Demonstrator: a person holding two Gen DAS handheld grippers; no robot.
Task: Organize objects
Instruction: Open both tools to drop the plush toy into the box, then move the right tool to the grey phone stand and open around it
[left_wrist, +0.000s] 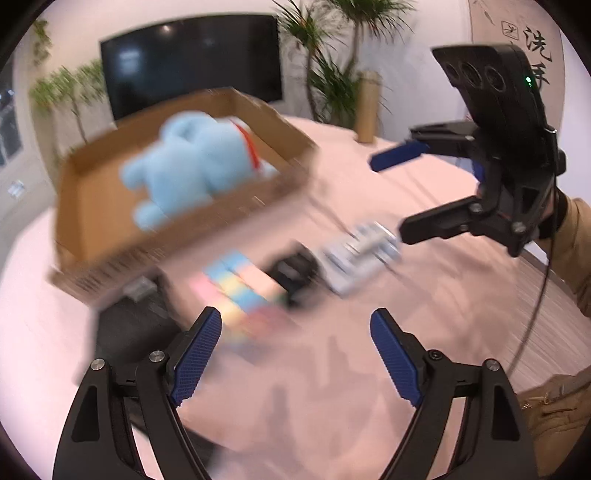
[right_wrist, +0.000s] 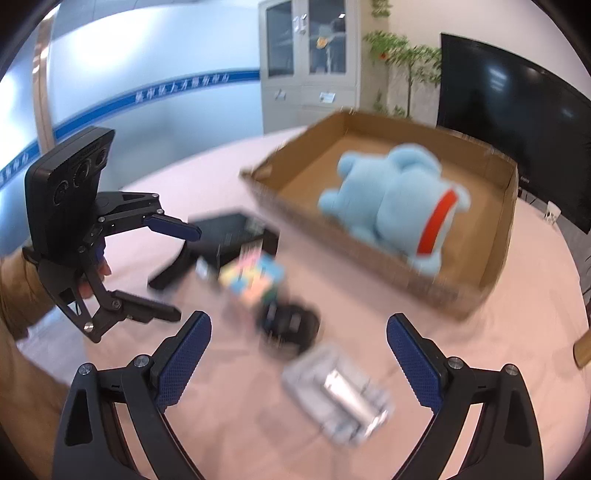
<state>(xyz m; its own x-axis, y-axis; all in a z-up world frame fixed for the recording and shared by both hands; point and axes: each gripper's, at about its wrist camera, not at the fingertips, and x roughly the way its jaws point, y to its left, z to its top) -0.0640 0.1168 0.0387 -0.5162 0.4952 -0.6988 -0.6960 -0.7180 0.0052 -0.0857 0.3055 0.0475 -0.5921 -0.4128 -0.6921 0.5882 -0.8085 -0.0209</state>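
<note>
Both views are smeared with motion blur, so fine detail is hard to read. The left hand-held gripper (left_wrist: 295, 350) hangs above the pink table (left_wrist: 424, 177) with its blue-padded fingers (left_wrist: 199, 354) spread well apart and nothing between them. The right hand-held gripper (right_wrist: 299, 360) is spread wide too, empty, its pads clear of everything below.

Out on the far side of the table sits an open cardboard box (left_wrist: 96, 206), and lying inside it is a light blue plush toy (left_wrist: 192, 162) with a red band; in the right wrist view the same plush toy (right_wrist: 391, 199) lies toward the box's (right_wrist: 495, 236) right half.

In front of the box, on the near side, a cluster of loose items lies on the cloth. From the left camera: a black flat box (left_wrist: 129, 325) at left, a pastel multicoloured block (left_wrist: 240, 284) just beside it, a small black object (left_wrist: 295, 273) next, then a grey-white packet (left_wrist: 362, 254) furthest right. The right camera sees that packet (right_wrist: 340, 395) nearest, between its own fingers in the picture but well below them, with the black object (right_wrist: 291, 325) and pastel block (right_wrist: 251, 277) beyond.

Each gripper shows in the other's view, held by a hand in a tan sleeve (left_wrist: 576, 240). A dark screen (left_wrist: 192, 59) and plants stand behind.
</note>
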